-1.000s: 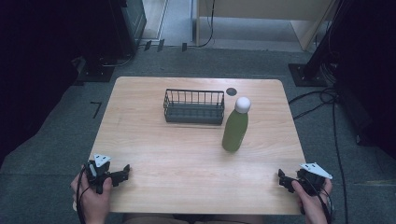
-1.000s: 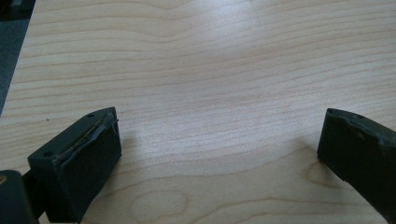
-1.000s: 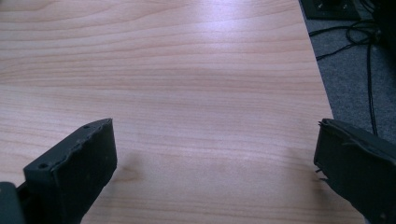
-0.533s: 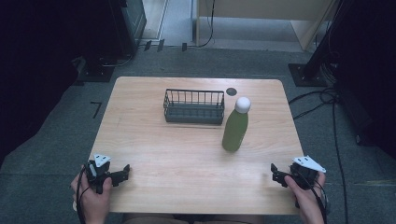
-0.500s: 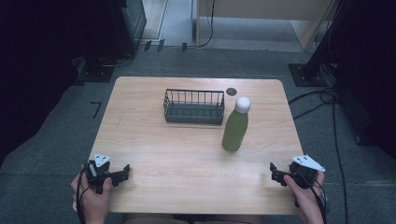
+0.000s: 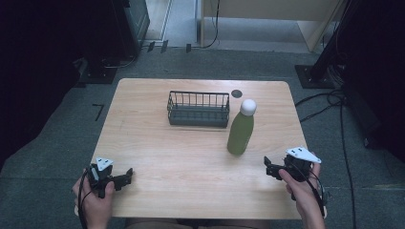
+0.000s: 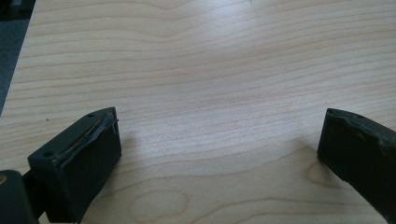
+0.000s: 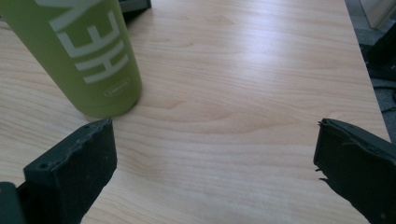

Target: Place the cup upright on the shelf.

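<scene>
Your right claw (image 6: 270, 169) has slid in toward the bottle (image 6: 240, 130) over the last second, jaws wide and empty; your left claw (image 6: 125, 175), also open, waits well off, suggesting a grab is next. Basket (image 6: 198, 109) stands beside the bottle.

The table (image 6: 157, 143) is pale wood-grain with a smooth, faintly sheened top. Near its far edge the basket (image 6: 198, 109) is dark wire; the green bottle (image 8: 88, 56) looks matt, its cap (image 6: 248, 107) smooth white. Jaw pads look matt, rough-edged.
</scene>
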`<state>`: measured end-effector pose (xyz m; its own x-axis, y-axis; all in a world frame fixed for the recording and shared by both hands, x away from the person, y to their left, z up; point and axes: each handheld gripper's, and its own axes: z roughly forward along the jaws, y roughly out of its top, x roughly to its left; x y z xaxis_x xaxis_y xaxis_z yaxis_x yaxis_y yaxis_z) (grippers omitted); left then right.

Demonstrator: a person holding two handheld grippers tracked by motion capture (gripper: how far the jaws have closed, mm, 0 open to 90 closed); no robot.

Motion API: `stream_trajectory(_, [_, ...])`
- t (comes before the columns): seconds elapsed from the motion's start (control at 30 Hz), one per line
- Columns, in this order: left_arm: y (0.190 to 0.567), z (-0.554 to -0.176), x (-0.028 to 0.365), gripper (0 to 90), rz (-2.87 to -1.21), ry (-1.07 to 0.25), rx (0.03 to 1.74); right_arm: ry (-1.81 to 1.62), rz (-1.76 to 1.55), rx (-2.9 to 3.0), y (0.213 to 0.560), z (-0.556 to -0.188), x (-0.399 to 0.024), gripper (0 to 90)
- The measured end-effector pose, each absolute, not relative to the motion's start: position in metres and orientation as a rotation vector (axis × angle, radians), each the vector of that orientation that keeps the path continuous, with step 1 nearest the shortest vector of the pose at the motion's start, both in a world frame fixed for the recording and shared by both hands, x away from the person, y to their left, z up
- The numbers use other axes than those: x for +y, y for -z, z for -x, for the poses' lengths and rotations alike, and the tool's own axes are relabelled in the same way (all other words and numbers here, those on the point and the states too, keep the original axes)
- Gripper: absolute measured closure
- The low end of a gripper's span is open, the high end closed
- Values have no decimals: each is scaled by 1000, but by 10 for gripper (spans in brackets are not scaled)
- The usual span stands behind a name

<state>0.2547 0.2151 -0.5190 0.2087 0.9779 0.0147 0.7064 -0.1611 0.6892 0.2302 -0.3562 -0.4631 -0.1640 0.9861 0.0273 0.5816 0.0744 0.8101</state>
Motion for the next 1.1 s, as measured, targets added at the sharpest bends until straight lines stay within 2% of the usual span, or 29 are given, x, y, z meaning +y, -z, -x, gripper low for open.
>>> stream_trajectory(1.1, [519,-255,215,0,-1936,-639,1557,-1101,-1432,1903,435,-280,-289,0])
